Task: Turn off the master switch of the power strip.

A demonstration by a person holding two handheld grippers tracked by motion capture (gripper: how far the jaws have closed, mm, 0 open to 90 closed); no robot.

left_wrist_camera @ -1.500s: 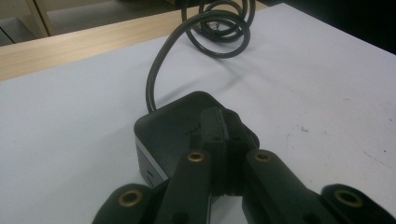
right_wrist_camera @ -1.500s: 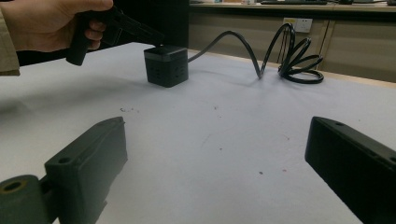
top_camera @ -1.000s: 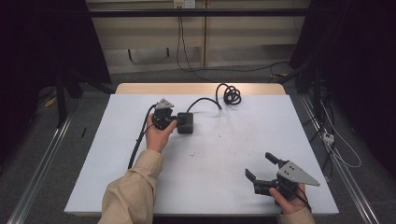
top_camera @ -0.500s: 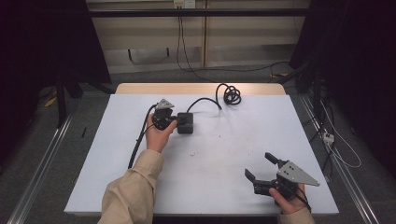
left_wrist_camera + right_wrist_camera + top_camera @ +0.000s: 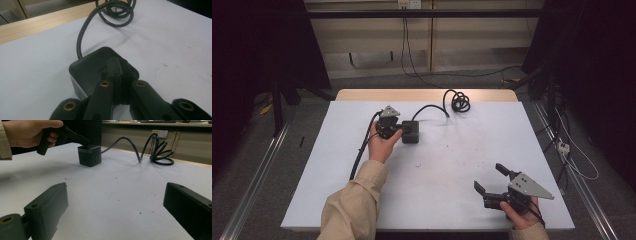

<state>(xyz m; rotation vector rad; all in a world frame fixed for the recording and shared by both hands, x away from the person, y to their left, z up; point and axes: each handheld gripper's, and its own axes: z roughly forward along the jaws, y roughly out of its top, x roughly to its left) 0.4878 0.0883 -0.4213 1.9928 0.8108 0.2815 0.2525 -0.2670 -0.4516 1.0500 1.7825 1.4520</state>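
So here's where we're at: the left tool (image 5: 396,128) has its jaws pressed together with nothing between them, and its tips sit on top of the black power cube (image 5: 410,132), which stands on the far-left part of the white worktop (image 5: 452,165). In the left gripper view the closed tips (image 5: 119,68) rest near 1 top edge of the cube, not the middle. The right tool (image 5: 493,181) is parked well apart at the near-right corner with its jaws wide open and empty. What worries us: pushing down or sideways off-centre like that could tip the cube or just skate it across the smooth sheet, since nothing is bracing it. The cube's thick cable (image 5: 432,108) runs back to a loose coil (image 5: 459,102) near the far edge, and we'd guess that stiff cord could tug the cube around or twist it the moment it gets shoved. The tips could also slip off the rounded edge and bang the worktop. With the right tool that far off, it can't steady anything quickly. The left tool's own cord (image 5: 362,150) trails along the sleeve (image 5: 354,205), so a snag there looks possible too.
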